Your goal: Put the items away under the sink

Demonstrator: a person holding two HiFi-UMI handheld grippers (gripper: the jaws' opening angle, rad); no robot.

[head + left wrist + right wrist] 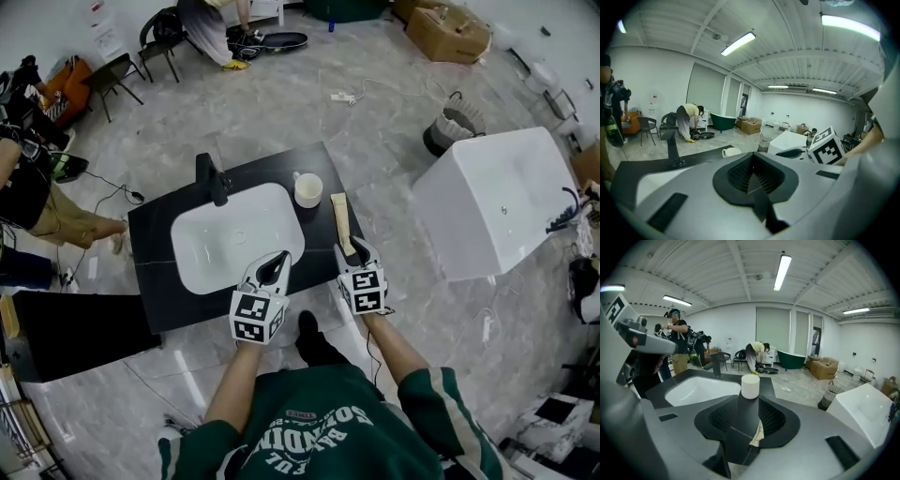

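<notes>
A cream tube (341, 220) lies on the black counter (159, 309), right of the white sink basin (230, 239). Behind it stands a white cup (307, 189). My right gripper (352, 248) is at the tube's near end. In the right gripper view its jaws stand apart (750, 401), the tube's end (757, 434) lies between them by the right pad, and the cup (750, 386) is straight ahead. My left gripper (278, 260) hovers over the basin's front right rim. Its jaws (751, 157) look shut with nothing in them.
A black faucet (211, 178) rises behind the basin. A white bathtub block (492, 211) stands to the right, with a dark bin (455, 127) beyond it. A dark panel (80, 328) lies left of the counter. People stand at the far left, and one bends over at the back.
</notes>
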